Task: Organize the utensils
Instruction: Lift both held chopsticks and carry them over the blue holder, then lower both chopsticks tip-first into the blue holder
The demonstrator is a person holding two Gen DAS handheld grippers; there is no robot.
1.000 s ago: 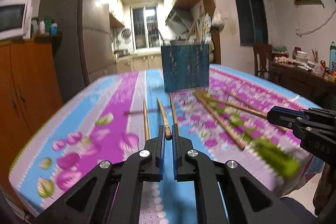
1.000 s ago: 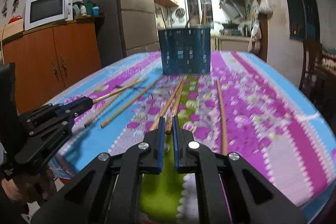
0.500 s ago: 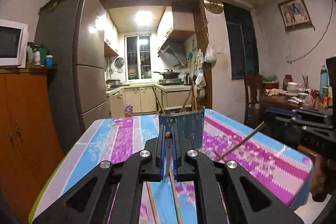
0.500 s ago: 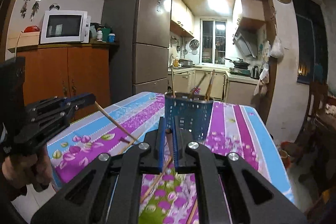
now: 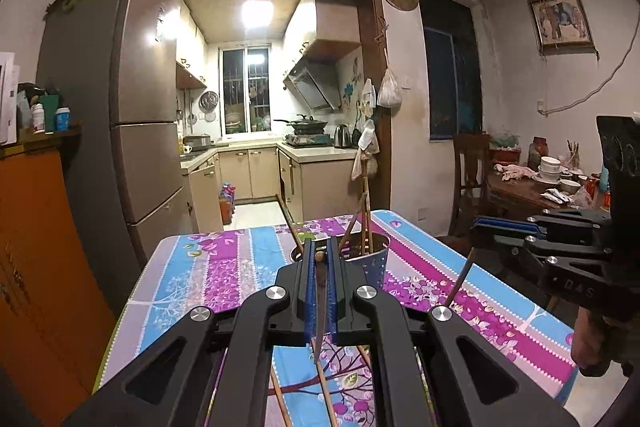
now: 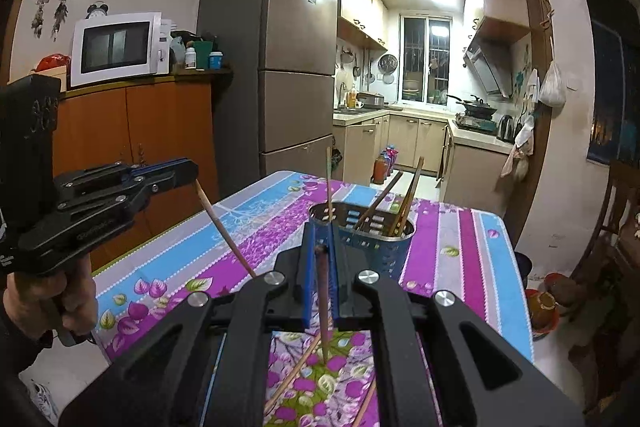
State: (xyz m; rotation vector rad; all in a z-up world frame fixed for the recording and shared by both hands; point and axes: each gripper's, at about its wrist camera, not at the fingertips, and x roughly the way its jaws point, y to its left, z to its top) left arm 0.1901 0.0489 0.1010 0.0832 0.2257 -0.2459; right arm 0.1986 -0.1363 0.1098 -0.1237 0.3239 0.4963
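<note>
My left gripper (image 5: 319, 251) is shut on a wooden chopstick (image 5: 320, 307) that hangs tip down above the table. My right gripper (image 6: 321, 239) is shut on another chopstick (image 6: 322, 303), also tip down. Both are raised just short of the blue perforated utensil holder (image 6: 384, 247), which stands on the table with several chopsticks in it; it also shows in the left wrist view (image 5: 374, 261). Loose chopsticks (image 5: 326, 391) lie on the cloth below. The right gripper shows in the left wrist view (image 5: 480, 225) with its chopstick (image 5: 460, 279); the left gripper shows in the right wrist view (image 6: 192, 169).
The table has a pink, purple and blue flowered cloth (image 5: 224, 267). An orange cabinet (image 6: 132, 131) with a microwave (image 6: 118, 49) and a tall fridge (image 6: 280, 67) stand to the left. A chair (image 5: 470, 167) and a cluttered side table (image 5: 532, 187) stand right.
Both grippers have lifted their chopsticks off the table and risen, moving closer to the holder. The chopsticks now hang tip down.
</note>
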